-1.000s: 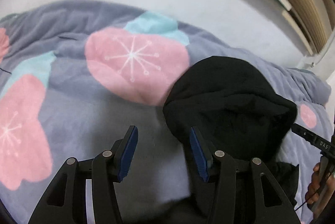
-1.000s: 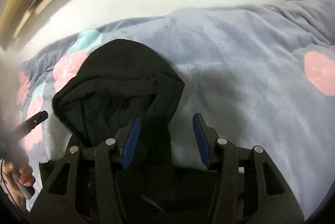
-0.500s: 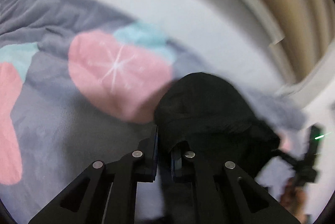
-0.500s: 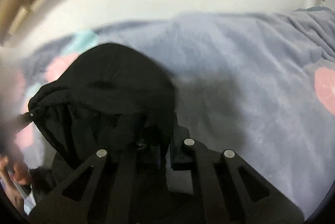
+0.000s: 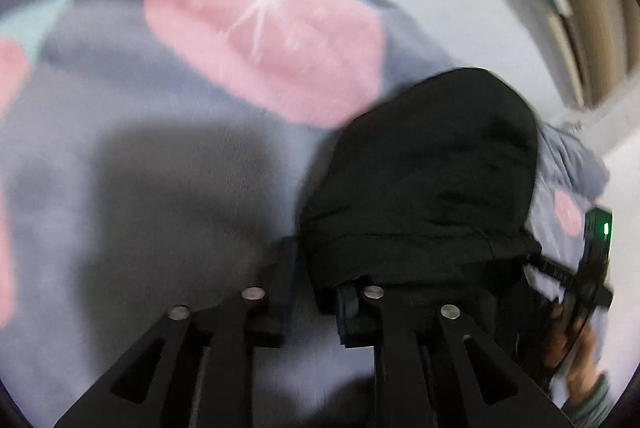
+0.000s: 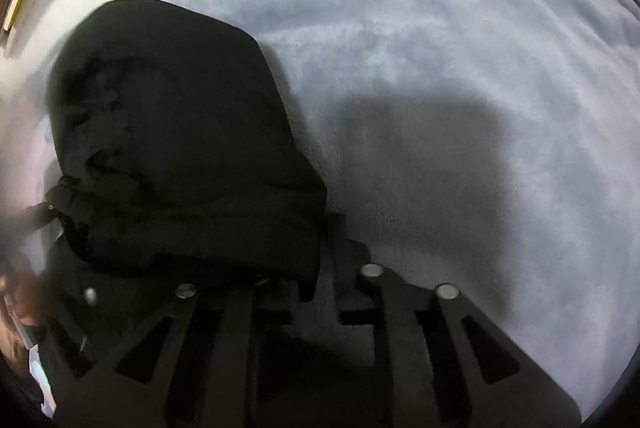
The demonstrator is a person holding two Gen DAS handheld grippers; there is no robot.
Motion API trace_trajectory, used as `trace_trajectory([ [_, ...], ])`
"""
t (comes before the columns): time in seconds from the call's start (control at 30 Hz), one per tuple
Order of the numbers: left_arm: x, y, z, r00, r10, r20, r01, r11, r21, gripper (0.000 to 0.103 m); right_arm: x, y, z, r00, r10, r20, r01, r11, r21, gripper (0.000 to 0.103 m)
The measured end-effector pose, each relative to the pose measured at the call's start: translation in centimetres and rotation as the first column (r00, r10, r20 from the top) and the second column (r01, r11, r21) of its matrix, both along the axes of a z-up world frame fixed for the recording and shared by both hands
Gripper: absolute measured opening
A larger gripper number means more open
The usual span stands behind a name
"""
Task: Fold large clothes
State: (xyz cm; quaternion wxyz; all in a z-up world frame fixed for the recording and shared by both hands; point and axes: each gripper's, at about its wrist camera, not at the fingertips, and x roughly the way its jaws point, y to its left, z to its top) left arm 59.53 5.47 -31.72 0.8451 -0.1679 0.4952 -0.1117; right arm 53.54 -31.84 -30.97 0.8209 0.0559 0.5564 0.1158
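A black hooded garment (image 5: 432, 168) lies bunched on a grey fleece blanket (image 5: 160, 168), hood end away from me. My left gripper (image 5: 318, 268) is low at the hood's left edge. Its jaws are opening, a narrow gap shows, and the fabric edge hangs between them and over the right finger. In the right wrist view the same garment (image 6: 180, 128) fills the left half. My right gripper (image 6: 320, 260) is at its right edge, jaws opening, with black cloth draped over the left finger and into the gap. Both views are blurred.
The blanket (image 6: 440, 68) has large pink and teal patches (image 5: 260, 36) and spreads wide to either side. A pale wall and wooden slats (image 5: 580, 8) rise behind the bed. A person's hand (image 5: 580, 348) with the other gripper's handle shows at the far right.
Both grippers closed on the hood's side edges, then sank toward the blanket with the cloth. Their jaws now stand slightly apart again. The hood looks flatter and nearer.
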Motion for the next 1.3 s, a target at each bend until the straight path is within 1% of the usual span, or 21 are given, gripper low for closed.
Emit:
trace_trajectory([
  [0.1, -3.0, 0.2, 3.4, 0.994, -0.078, 0.080, 0.077, 0.997, 0.021, 0.021, -2.0, -1.5, 3.2, 0.998, 0.001, 0.055, -0.002, 1.000, 0.010, 0.037],
  [0.13, -3.7, 0.4, 4.2, 0.991, -0.086, 0.099, 0.084, 0.996, 0.022, 0.022, -2.8, -2.0, 4.6, 0.996, 0.003, 0.088, -0.006, 1.000, 0.031, 0.049],
  [0.17, -4.3, 0.5, 5.2, 0.988, -0.086, 0.126, 0.083, 0.996, 0.026, 0.022, -3.5, -2.3, 6.0, 0.992, -0.001, 0.125, -0.005, 0.999, 0.046, 0.057],
  [0.2, -4.8, 0.5, 6.5, 0.983, -0.081, 0.163, 0.077, 0.997, 0.029, 0.022, -3.9, -2.3, 7.1, 0.988, -0.004, 0.154, -0.005, 0.998, 0.055, 0.059],
  [0.27, -4.8, 0.5, 8.3, 0.975, -0.062, 0.213, 0.064, 0.998, -0.002, 0.024, -4.1, -1.8, 9.2, 0.978, -0.006, 0.210, -0.012, 0.996, 0.085, 0.059],
  [0.33, -3.7, -0.4, 9.2, 0.971, -0.050, 0.233, 0.059, 0.998, -0.033, 0.037, -3.1, -0.1, 10.5, 0.971, 0.011, 0.238, -0.037, 0.994, 0.104, 0.060],
  [0.43, -1.0, -2.6, 9.0, 0.972, -0.049, 0.231, 0.059, 0.998, -0.035, 0.038, -1.5, 3.5, 10.5, 0.965, 0.055, 0.258, -0.071, 0.996, 0.053, 0.060],
  [0.53, 1.4, -3.9, 5.7, 0.988, -0.068, 0.139, 0.077, 0.995, -0.064, 0.038, 0.2, 6.2, 7.6, 0.974, 0.104, 0.199, -0.104, 0.994, -0.011, 0.060],
  [0.63, 2.2, -5.0, 0.5, 0.994, -0.111, -0.007, 0.111, 0.994, -0.012, 0.038, 0.9, 6.7, 2.4, 0.988, 0.146, 0.053, -0.142, 0.988, -0.062, 0.058],
  [0.67, 2.1, -5.0, -1.0, 0.993, -0.118, -0.030, 0.117, 0.993, -0.017, 0.038, 0.8, 6.7, 1.1, 0.988, 0.150, 0.020, -0.149, 0.986, -0.074, 0.058],
  [0.7, 1.9, -4.8, -1.7, 0.994, -0.110, -0.019, 0.110, 0.993, -0.031, 0.038, 0.4, 6.5, -0.3, 0.988, 0.154, 0.011, -0.153, 0.986, -0.074, 0.058],
  [0.77, 2.1, -4.4, -1.6, 0.995, -0.098, -0.023, 0.097, 0.994, -0.058, 0.038, 0.1, 6.0, -0.8, 0.989, 0.144, 0.026, -0.142, 0.989, -0.049, 0.059],
  [0.83, 2.2, -4.4, -1.1, 0.995, -0.098, -0.020, 0.097, 0.994, -0.049, 0.038, 0.3, 5.7, -0.6, 0.992, 0.128, 0.018, -0.127, 0.991, -0.030, 0.060],
  [0.9, 1.5, -4.6, 0.5, 0.994, -0.113, 0.009, 0.113, 0.993, -0.022, 0.038, 0.1, 5.4, 0.8, 0.992, 0.127, 0.021, -0.126, 0.992, -0.020, 0.060],
  [0.97, 0.4, -4.6, 3.2, 0.984, -0.153, 0.092, 0.158, 0.986, -0.046, 0.038, -0.3, 5.1, 3.1, 0.988, 0.137, 0.068, -0.140, 0.989, 0.040, 0.059],
  [1.03, -0.4, -4.6, 5.7, 0.970, -0.166, 0.178, 0.179, 0.982, -0.057, 0.040, -0.4, 4.7, 6.3, 0.980, 0.124, 0.153, -0.141, 0.984, 0.110, 0.060],
  [1.07, -0.4, -4.6, 6.9, 0.963, -0.154, 0.220, 0.170, 0.984, -0.055, 0.041, -0.1, 4.8, 7.4, 0.977, 0.112, 0.184, -0.137, 0.982, 0.130, 0.061],
  [1.1, -0.1, -4.6, 7.3, 0.961, -0.145, 0.234, 0.162, 0.985, -0.054, 0.047, 0.5, 5.1, 8.3, 0.973, 0.101, 0.208, -0.133, 0.980, 0.148, 0.061],
  [1.13, 0.6, -4.7, 7.3, 0.964, -0.139, 0.228, 0.153, 0.987, -0.045, 0.051, 1.4, 5.6, 8.8, 0.971, 0.097, 0.219, -0.132, 0.980, 0.151, 0.062],
  [1.2, 2.3, -4.9, 5.4, 0.980, -0.122, 0.159, 0.126, 0.992, -0.012, 0.051, 3.2, 6.9, 8.1, 0.975, 0.096, 0.200, -0.120, 0.987, 0.110, 0.062],
  [1.3, 3.6, -5.5, 1.4, 0.991, -0.123, 0.051, 0.121, 0.992, 0.031, 0.051, 5.4, 8.0, 4.1, 0.993, 0.075, 0.088, -0.078, 0.997, 0.027, 0.062],
])
